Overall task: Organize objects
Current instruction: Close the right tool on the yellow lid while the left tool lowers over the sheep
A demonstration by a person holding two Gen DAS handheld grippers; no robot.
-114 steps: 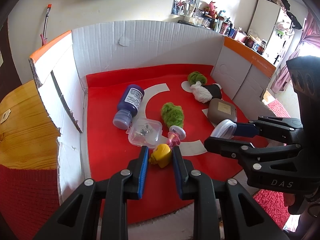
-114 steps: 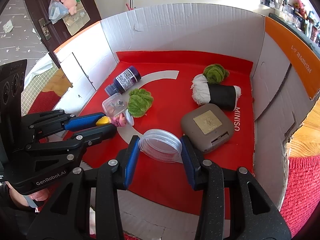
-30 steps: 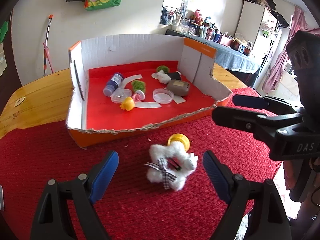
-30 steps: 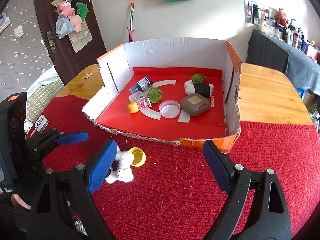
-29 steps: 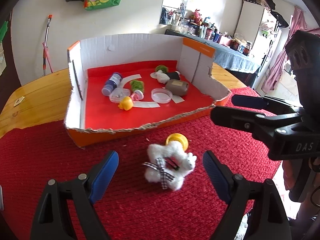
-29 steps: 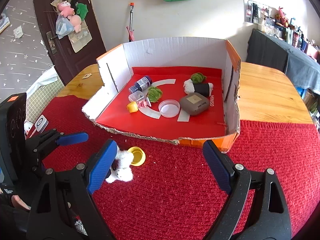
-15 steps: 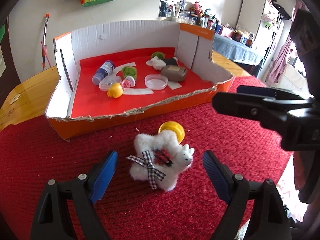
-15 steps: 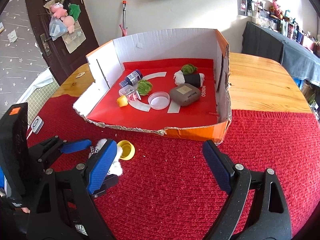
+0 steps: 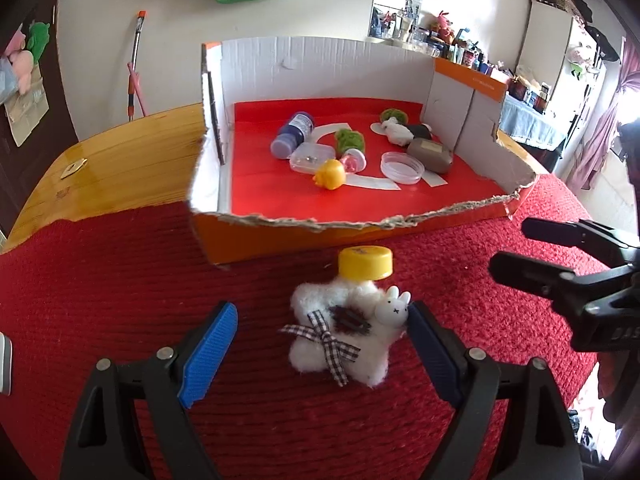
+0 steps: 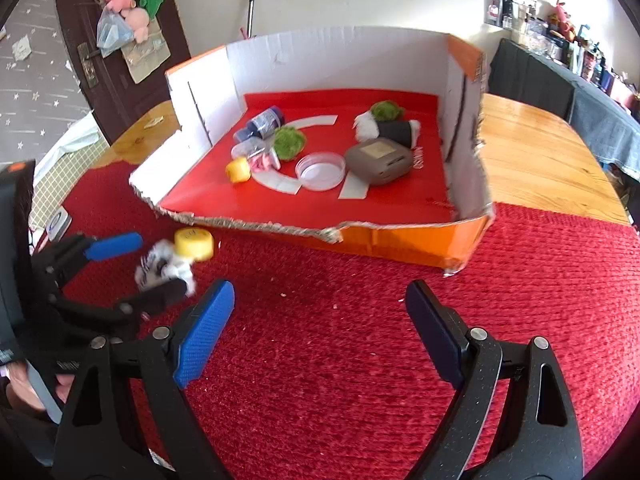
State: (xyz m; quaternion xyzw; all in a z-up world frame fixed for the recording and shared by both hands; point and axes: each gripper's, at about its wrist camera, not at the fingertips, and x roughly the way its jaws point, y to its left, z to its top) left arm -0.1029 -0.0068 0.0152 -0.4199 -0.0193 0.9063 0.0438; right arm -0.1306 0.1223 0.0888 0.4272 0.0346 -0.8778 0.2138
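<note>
A white fluffy star toy (image 9: 370, 360) with a checked bow and a small rabbit head lies on the red mat (image 9: 120, 280), outside the box. It sits between the wide-apart blue pads of my left gripper (image 9: 320, 310), which is open; the right pad stands close to the rabbit head. A yellow cap (image 9: 365, 263) rests just behind the toy. The right wrist view shows the same toy (image 10: 180, 272), blurred, between the left gripper's (image 10: 159, 264) fingers, with the yellow cap (image 10: 194, 244) beside it. My right gripper (image 10: 320, 288) is open over bare mat.
The cardboard box (image 9: 360, 236) with a red floor stands behind the toy. It holds a blue bottle (image 9: 294, 136), a yellow duck (image 9: 330, 174), a clear lid (image 9: 402, 162), a grey-brown case (image 9: 430, 152) and several other small things. The wooden tabletop (image 10: 532, 160) flanks it.
My left gripper has come down and forward, so the star toy now lies between its jaws. The right gripper has sunk toward the mat. Both stay open.
</note>
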